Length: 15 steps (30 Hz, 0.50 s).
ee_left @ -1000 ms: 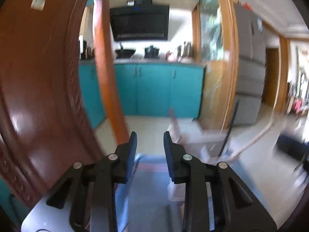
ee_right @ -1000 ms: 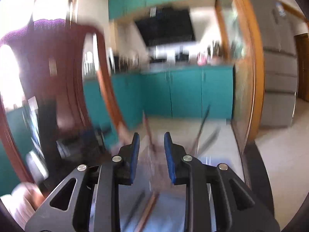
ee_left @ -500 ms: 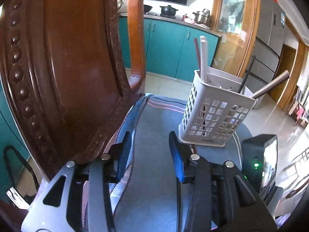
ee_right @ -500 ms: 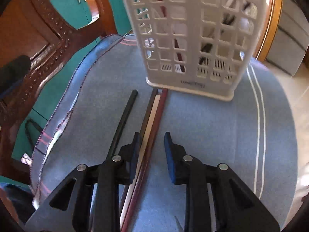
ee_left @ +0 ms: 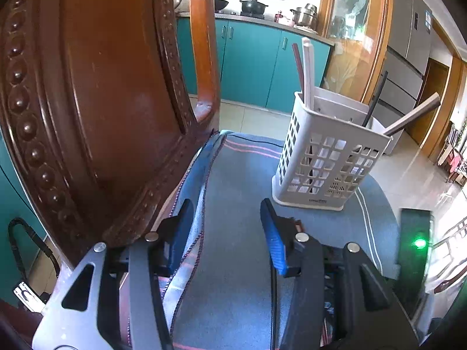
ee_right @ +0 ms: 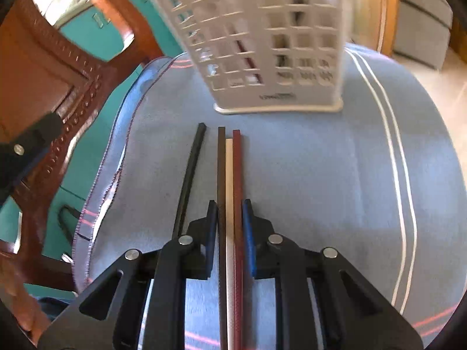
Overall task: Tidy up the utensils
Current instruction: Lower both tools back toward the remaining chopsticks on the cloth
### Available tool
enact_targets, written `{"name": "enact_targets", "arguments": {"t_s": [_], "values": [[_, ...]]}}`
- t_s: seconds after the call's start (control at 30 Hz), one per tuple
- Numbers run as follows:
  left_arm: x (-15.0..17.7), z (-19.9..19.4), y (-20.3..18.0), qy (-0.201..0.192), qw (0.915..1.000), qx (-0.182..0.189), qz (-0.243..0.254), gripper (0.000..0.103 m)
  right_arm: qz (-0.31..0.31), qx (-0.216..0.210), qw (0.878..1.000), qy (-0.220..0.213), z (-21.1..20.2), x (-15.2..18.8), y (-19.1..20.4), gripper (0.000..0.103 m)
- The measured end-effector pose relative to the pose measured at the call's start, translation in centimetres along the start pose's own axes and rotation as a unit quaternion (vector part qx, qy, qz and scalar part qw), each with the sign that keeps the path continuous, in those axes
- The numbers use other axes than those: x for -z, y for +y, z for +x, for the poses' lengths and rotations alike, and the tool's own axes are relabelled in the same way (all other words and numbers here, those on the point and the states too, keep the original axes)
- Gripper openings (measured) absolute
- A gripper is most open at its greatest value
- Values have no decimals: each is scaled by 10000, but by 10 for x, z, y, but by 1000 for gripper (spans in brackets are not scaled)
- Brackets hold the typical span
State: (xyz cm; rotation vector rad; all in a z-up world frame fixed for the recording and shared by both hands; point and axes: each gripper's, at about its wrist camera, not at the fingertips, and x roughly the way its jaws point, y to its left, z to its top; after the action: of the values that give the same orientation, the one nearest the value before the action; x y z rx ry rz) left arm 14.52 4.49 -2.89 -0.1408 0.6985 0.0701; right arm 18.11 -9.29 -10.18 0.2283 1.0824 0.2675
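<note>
Four chopsticks lie side by side on a blue cloth (ee_right: 321, 175) in front of a white slotted basket (ee_right: 262, 43). My right gripper (ee_right: 230, 224) is low over them and its jaws are closing. A brown chopstick (ee_right: 221, 169), a white one (ee_right: 229, 175) and a red one (ee_right: 237, 169) fill the gap, and the pads touch the outer two. The black chopstick (ee_right: 189, 175) lies just outside, to the left. My left gripper (ee_left: 227, 227) hovers over the cloth with its jaws opening and nothing between them. The basket (ee_left: 327, 169) holds several upright chopsticks (ee_left: 306, 70).
A carved wooden chair back (ee_left: 102, 87) rises close on the left, along the cloth's folded edge. The cloth's right edge drops off to a tiled floor. Teal kitchen cabinets (ee_left: 248, 67) and a grey fridge (ee_left: 408, 43) stand behind the basket.
Both views have swung down from the kitchen to the cloth. The right gripper has dropped onto the chopsticks and narrowed around three of them. The left jaws have widened.
</note>
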Motion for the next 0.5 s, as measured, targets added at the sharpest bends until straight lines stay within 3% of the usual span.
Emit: {"name": "enact_targets", "arguments": {"t_s": [0.17, 0.33, 0.5], "values": [[1, 2, -5, 39, 10000, 31, 43, 52, 803, -280, 9956, -394, -30, 15, -29, 18], [4, 6, -10, 83, 9999, 32, 126, 55, 1064, -225, 9928, -504, -40, 20, -45, 19], [4, 12, -8, 182, 9998, -3, 90, 58, 941, 296, 9929, -669, -44, 14, -50, 19]]}}
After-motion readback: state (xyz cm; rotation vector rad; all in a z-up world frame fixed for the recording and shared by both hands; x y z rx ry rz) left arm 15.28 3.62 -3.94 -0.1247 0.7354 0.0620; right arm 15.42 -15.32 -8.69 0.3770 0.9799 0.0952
